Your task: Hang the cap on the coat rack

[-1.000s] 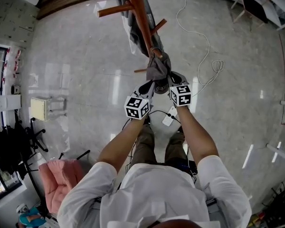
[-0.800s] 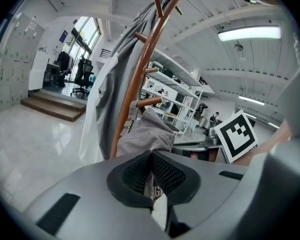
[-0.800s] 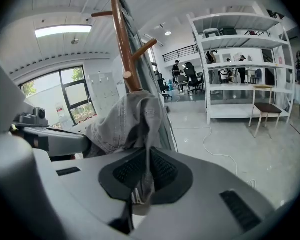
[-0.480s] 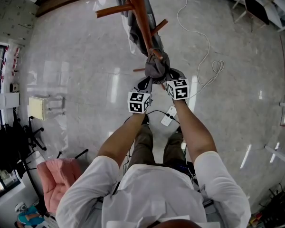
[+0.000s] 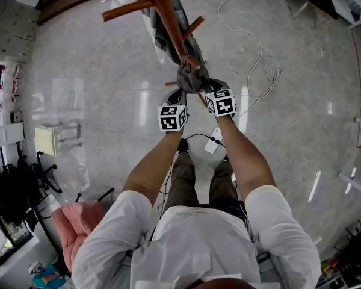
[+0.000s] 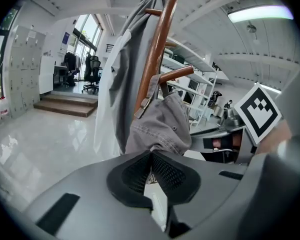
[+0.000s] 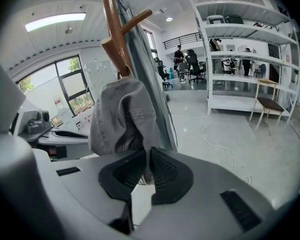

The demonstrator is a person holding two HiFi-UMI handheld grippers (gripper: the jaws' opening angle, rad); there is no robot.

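The grey cap [image 5: 191, 77] is bunched against the brown coat rack pole [image 5: 163, 18], held from both sides. My left gripper [image 5: 179, 95] is shut on the cap's lower edge, and my right gripper [image 5: 205, 91] is shut on the other side. In the left gripper view the cap [image 6: 162, 124] rises from the gripper [image 6: 151, 156], with a short peg [image 6: 176, 74] of the pole [image 6: 157, 54] just over its crown. In the right gripper view the cap [image 7: 122, 119] stands above the gripper [image 7: 149, 154], right under a peg stub [image 7: 115, 51]. Whether it rests on the peg is unclear.
A grey garment [image 6: 122, 74] hangs down the rack behind the cap. More pegs [image 5: 125, 9] stick out higher up. A white cable [image 5: 260, 71] lies on the glossy floor to the right. A pink chair [image 5: 78, 224] stands at the lower left, and white shelving [image 7: 240, 44] at the right.
Both grippers have carried the cap up and forward along the rack. It is now pressed closer to the pole, by the short peg.
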